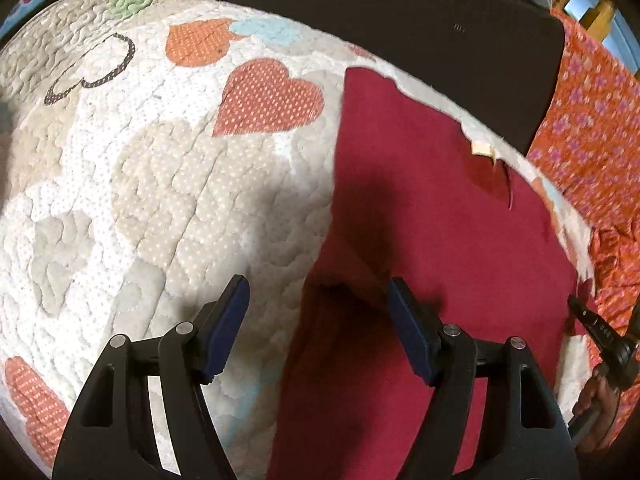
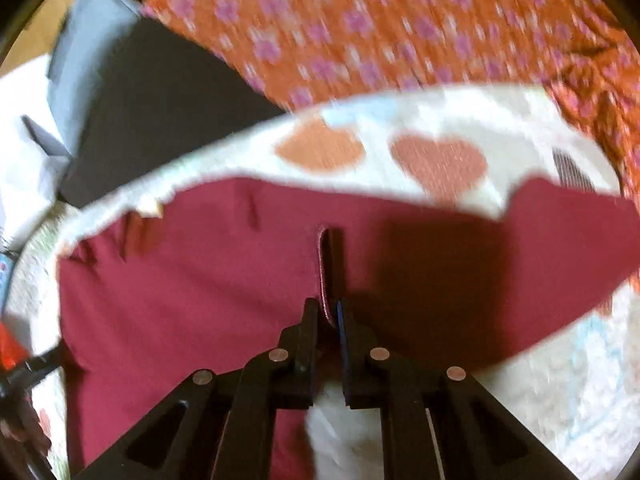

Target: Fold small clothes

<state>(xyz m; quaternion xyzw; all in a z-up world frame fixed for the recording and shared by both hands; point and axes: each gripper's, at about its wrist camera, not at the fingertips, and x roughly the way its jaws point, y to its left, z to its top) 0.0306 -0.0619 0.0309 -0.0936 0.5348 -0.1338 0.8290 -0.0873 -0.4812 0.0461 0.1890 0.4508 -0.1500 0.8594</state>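
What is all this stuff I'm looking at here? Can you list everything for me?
Garment: one, dark red, spread flat on the quilt.
Quilt: one, white with orange and beige hearts, under the garment.
Floral cloth: one, orange with pink flowers, beyond the quilt's far edge.
Dark surface: one, black, behind the quilt.
Left gripper: black with blue pads, open, above the garment's edge.
Right gripper: black, shut on a hem of the garment.
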